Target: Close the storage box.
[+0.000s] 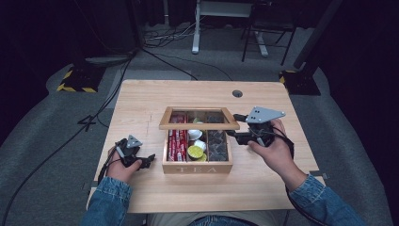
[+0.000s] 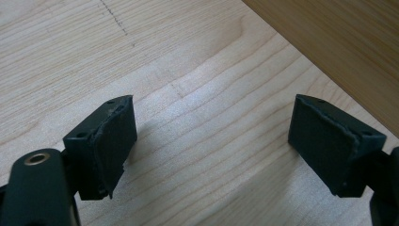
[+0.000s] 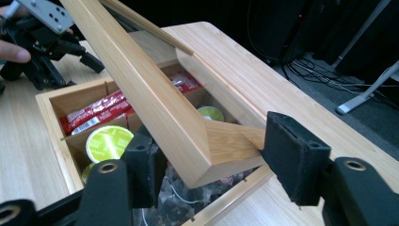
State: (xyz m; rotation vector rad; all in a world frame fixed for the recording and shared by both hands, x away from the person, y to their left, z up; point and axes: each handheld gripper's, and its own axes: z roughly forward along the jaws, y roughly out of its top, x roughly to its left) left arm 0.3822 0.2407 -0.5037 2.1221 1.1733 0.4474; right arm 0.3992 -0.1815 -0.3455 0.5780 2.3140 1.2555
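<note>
We see a wooden tea box [image 1: 197, 168] at the middle of the tabletop [image 1: 141, 101], its glazed lid [image 1: 199, 125] raised partway over the compartments. The right gripper [image 1: 235, 135] sits at the box's right side, level with the lid's right end. In the right gripper view, a corner of the lid frame [image 3: 207, 150] lies between the jaws; the right pad [image 3: 294, 157] meets the corner's edge, while the left pad [image 3: 146, 169] stands beside the frame's underside, and we cannot tell whether it touches. We read the jaws as parted around the corner rather than clamped on it.

Under the lid we note red sachets [image 1: 178, 141] in the left compartment, round pods [image 1: 195, 151] with green and white tops in the middle one, and dark tea bags [image 1: 217, 143] in the right one.

The left gripper [image 1: 149, 159] rests low on the tabletop, just left of the box. In the left gripper view its jaws stand wide apart over bare wood with nothing between them, and the box wall [image 2: 339, 42] crosses the upper right corner.
</note>
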